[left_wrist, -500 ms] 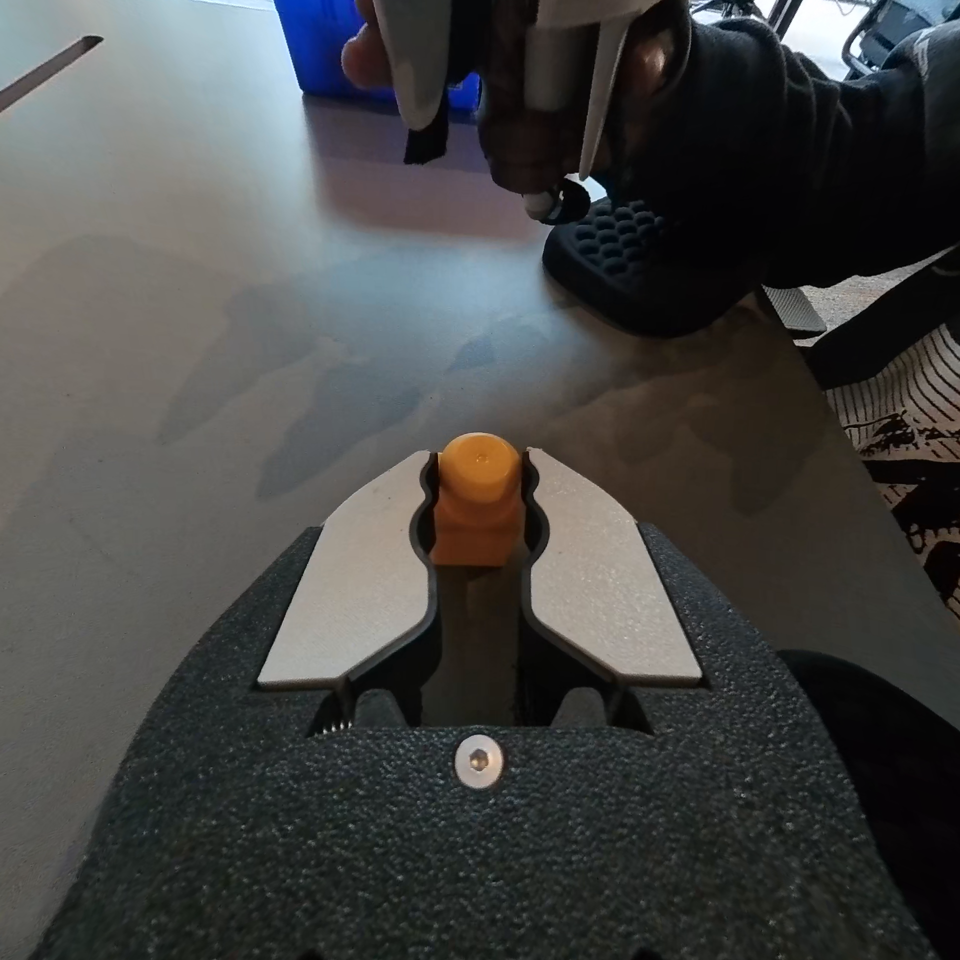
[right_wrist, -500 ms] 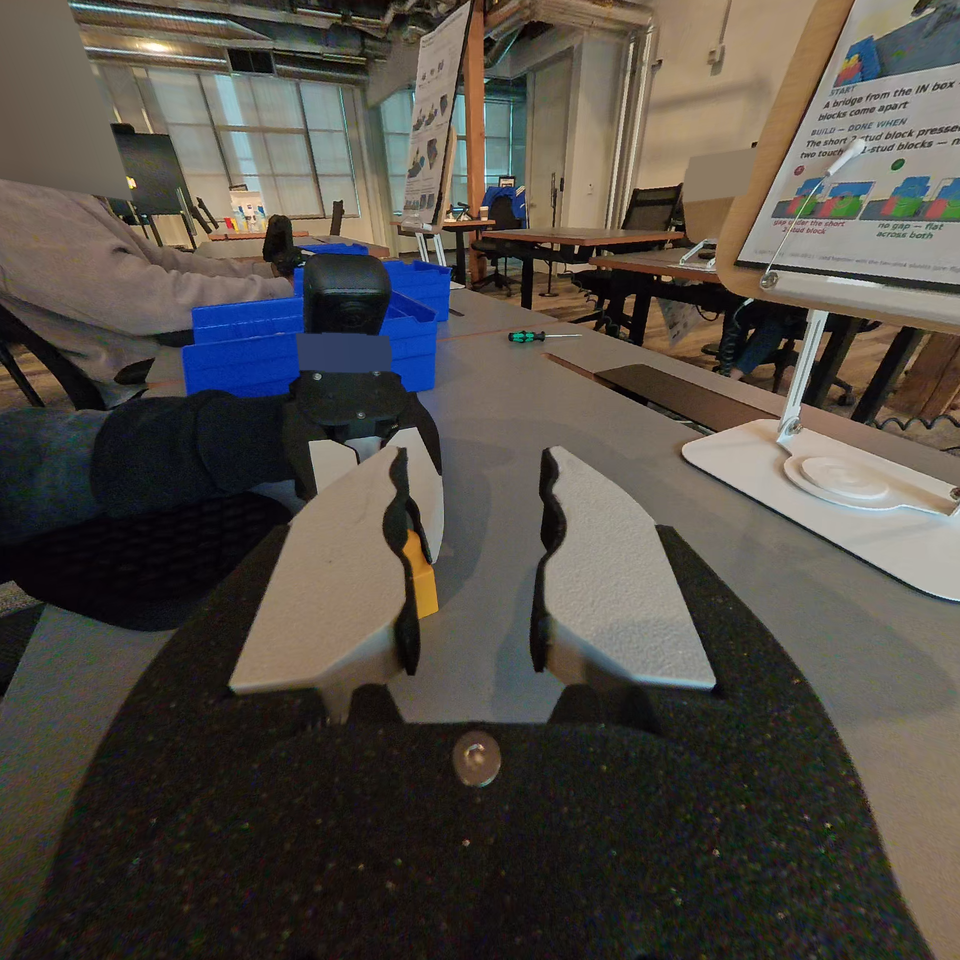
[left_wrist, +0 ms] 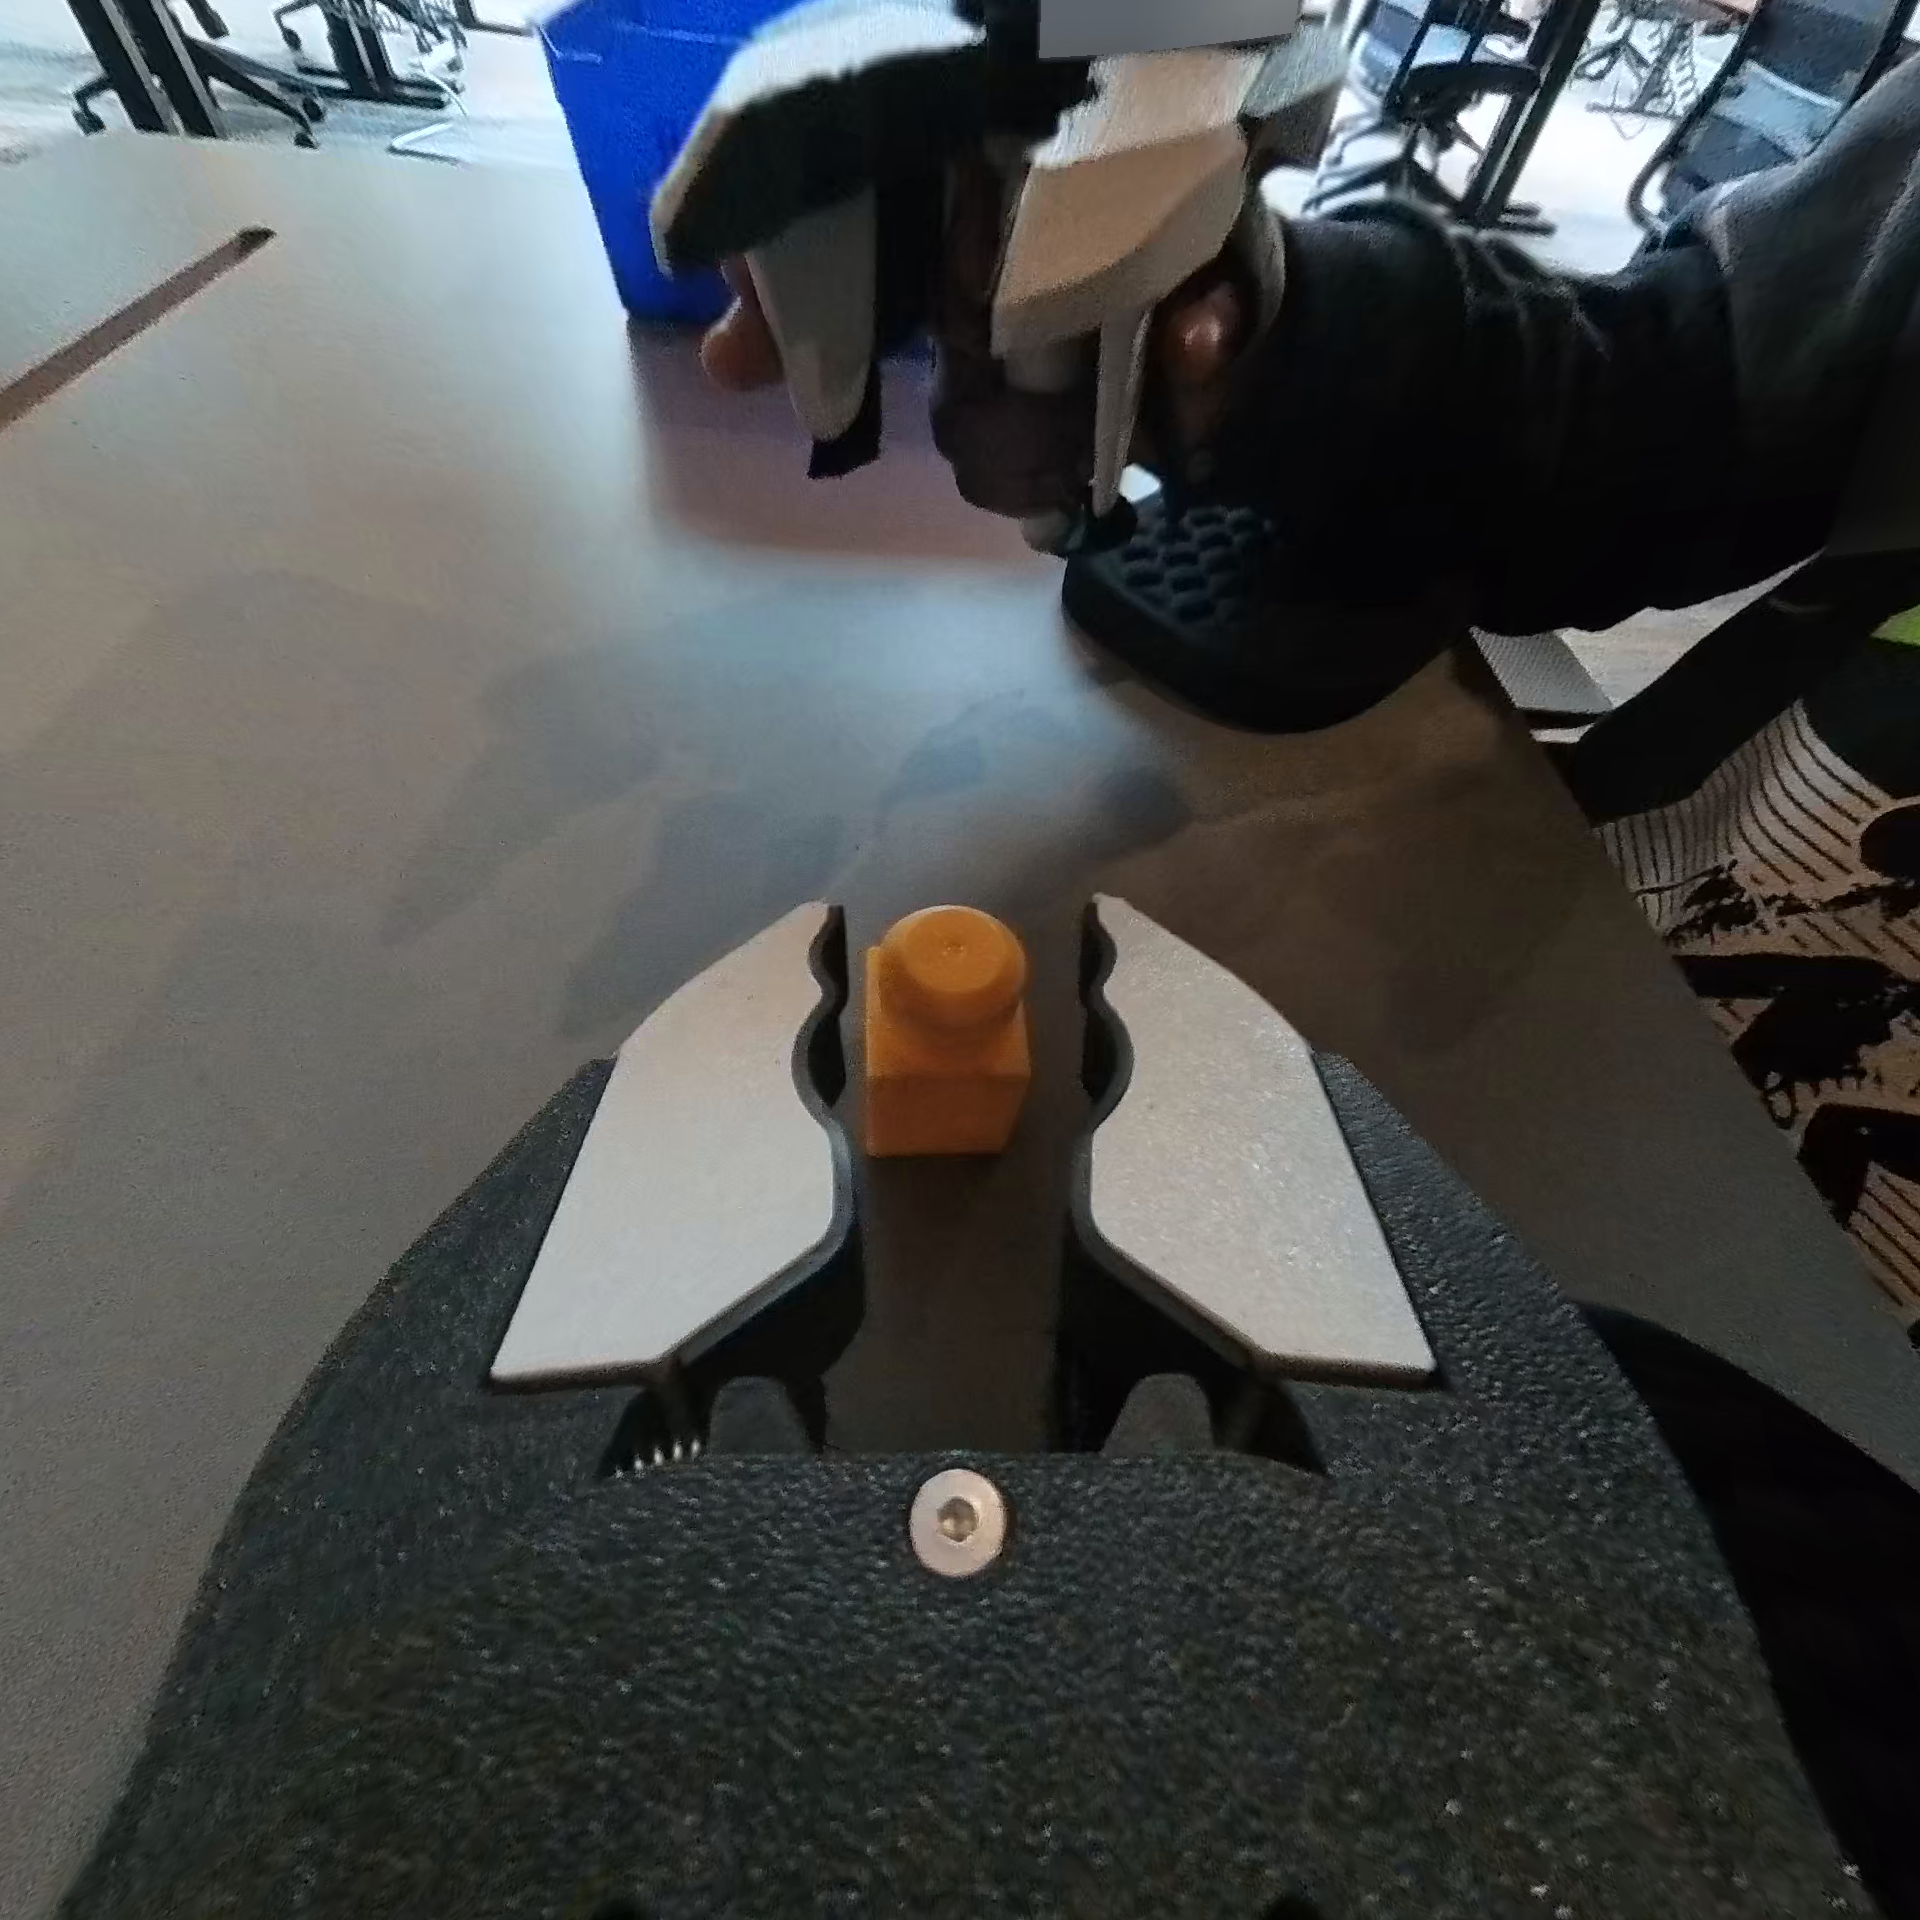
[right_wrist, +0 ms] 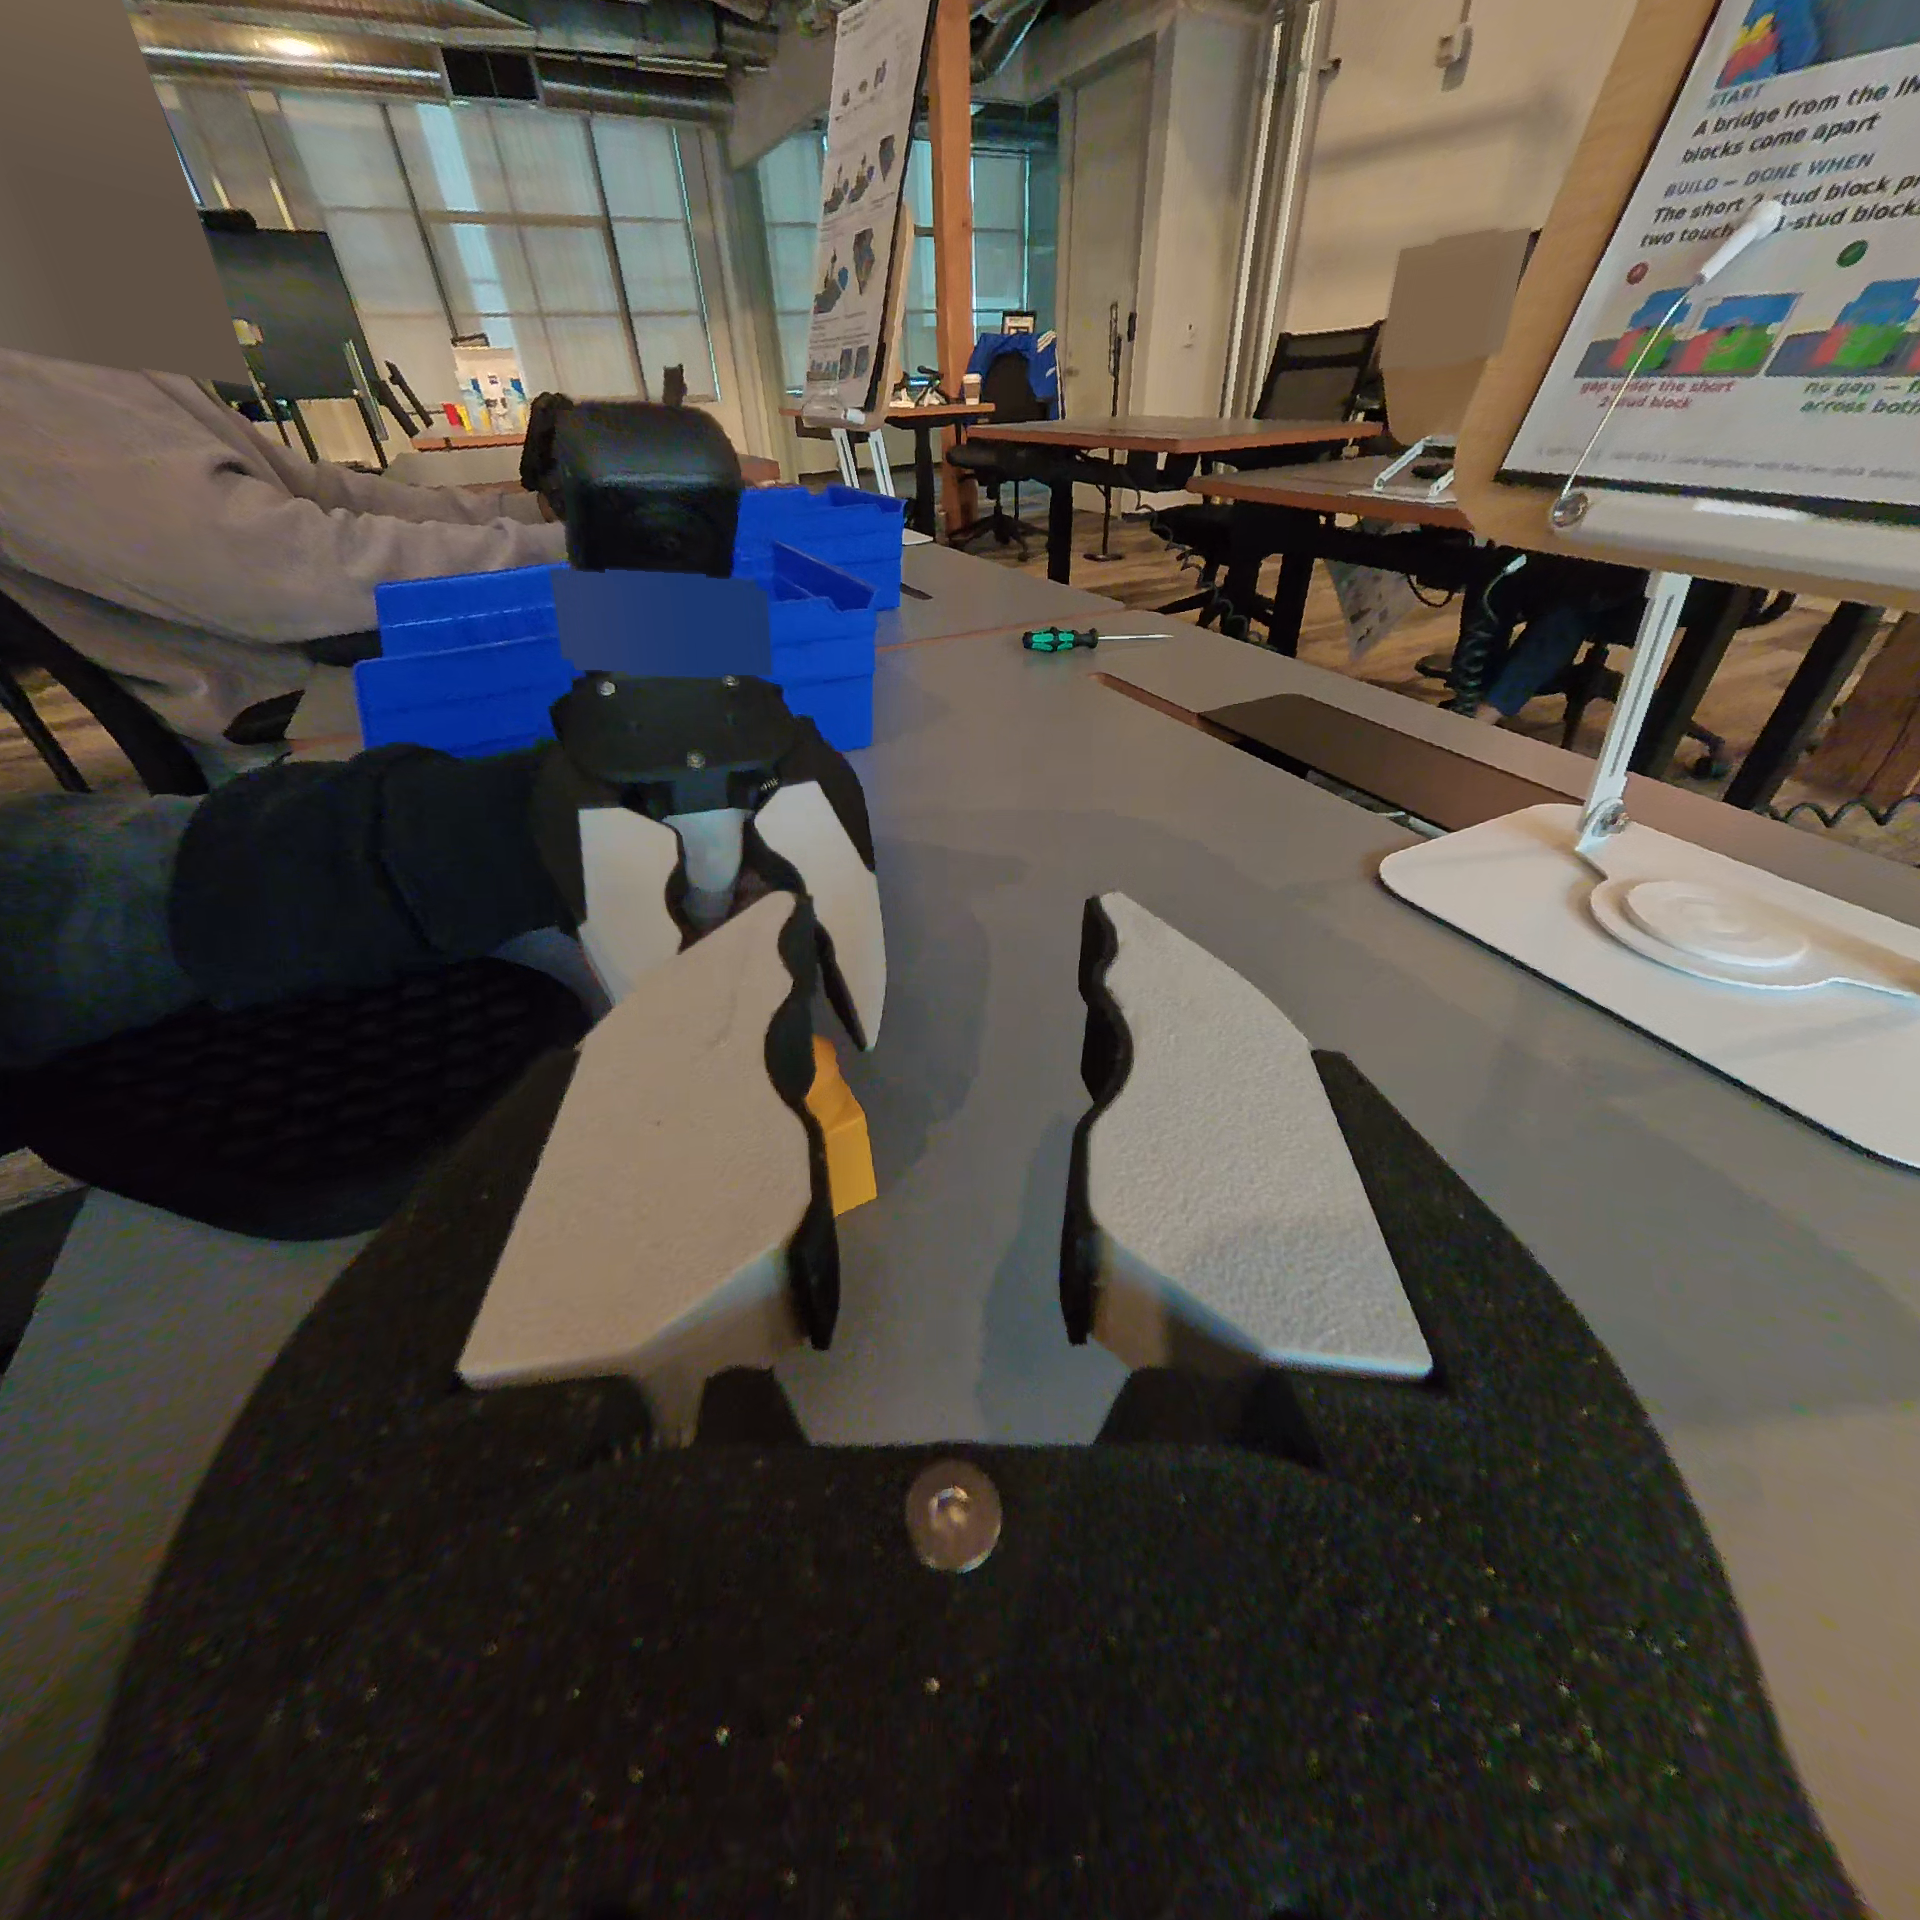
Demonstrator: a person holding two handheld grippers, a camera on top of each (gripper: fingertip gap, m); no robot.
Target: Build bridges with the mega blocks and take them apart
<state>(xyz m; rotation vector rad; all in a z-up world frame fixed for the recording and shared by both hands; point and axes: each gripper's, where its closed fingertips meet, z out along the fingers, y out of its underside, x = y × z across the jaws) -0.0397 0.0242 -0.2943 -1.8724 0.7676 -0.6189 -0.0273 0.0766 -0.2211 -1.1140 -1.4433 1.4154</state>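
An orange one-stud block stands upright on the grey table, between the fingers of my left gripper. That gripper is open, with a gap on each side of the block. My right gripper is open and empty above the table. In the left wrist view it hangs raised at the far side, held by a gloved hand. In the right wrist view the left gripper is ahead on the left, and the orange block is half hidden behind my right gripper's left finger.
Blue bins stand behind the left gripper; one also shows in the left wrist view. A black honeycomb arm pad lies at the table edge. A white document stand is at the right. A screwdriver lies far back. About 9 centimetres separates my left fingertips from my right.
My left gripper has opened and let go of the orange block, which now stands free on the table. The right gripper stays open.
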